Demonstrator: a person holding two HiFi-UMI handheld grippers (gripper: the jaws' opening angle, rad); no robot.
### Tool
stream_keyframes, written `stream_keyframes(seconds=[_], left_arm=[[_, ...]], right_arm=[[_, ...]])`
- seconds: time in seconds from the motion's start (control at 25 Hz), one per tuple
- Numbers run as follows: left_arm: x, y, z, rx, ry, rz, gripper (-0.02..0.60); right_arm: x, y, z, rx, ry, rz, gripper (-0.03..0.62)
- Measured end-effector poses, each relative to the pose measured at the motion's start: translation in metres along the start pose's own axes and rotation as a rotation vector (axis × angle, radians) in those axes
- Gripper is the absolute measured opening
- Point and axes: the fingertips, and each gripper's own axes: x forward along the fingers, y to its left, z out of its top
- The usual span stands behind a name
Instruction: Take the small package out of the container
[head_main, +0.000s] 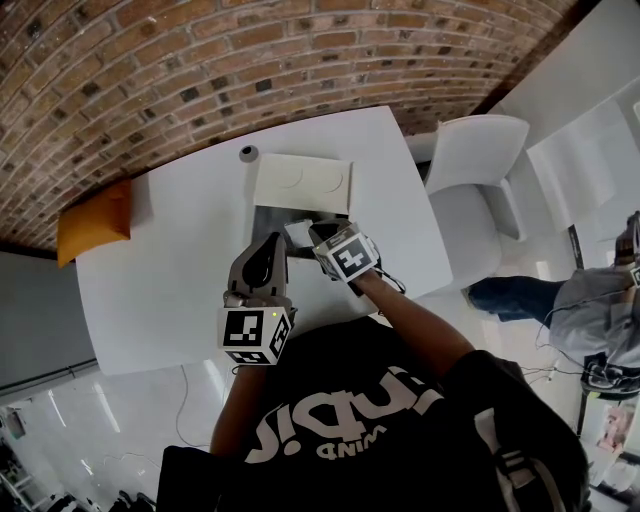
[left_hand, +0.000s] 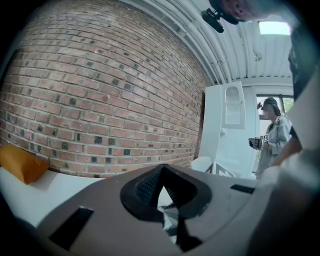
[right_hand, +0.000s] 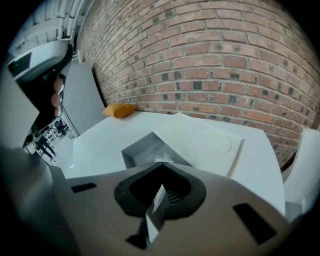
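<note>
Nearby: white lid (head_main: 302, 182) overlaps container (head_main: 272, 218); orange cushion (head_main: 93, 222) well apart.

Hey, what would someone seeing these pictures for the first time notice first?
First, the right claw, shut on a thin small package beside the open grey container in the middle of the white table. Next, the orange cushion at the table's left end, bright against the brick wall behind it.

Grey container (right_hand: 136, 154), white table (head_main: 170, 280), orange cushion (head_main: 93, 225).
</note>
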Motion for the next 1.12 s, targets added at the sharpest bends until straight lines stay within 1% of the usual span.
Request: stream_keyframes(seconds=[0.12, 0.4, 0.68, 0.88, 1.12], left_arm=[[0.0, -0.002, -0.001, -0.002, 0.002, -0.002, 0.005], [-0.001, -0.005, -0.002, -0.006, 0.005, -0.007, 0.005], [-0.001, -0.005, -0.001, -0.007, 0.004, -0.004, 0.005], [-0.001, -0.006, 0.0, -0.009, 0.003, -0.011, 0.005], [0.0, -0.008, 0.004, -0.005, -0.002, -0.014, 0.005]], right_arm=[[-0.01, 0.005, 0.015, -0.032, -0.056, 0.003, -0.002], [-0.036, 0.019, 0.036, -0.056, -0.136, 0.01, -0.002], [-0.072, 0.028, 0.065, -0.079, -0.263, 0.008, -0.002], [-0.097, 0.033, 0.08, -0.084, -0.333, -0.004, -0.002], [-0.125, 0.037, 0.094, -0.119, -0.409, -0.04, -0.002]])
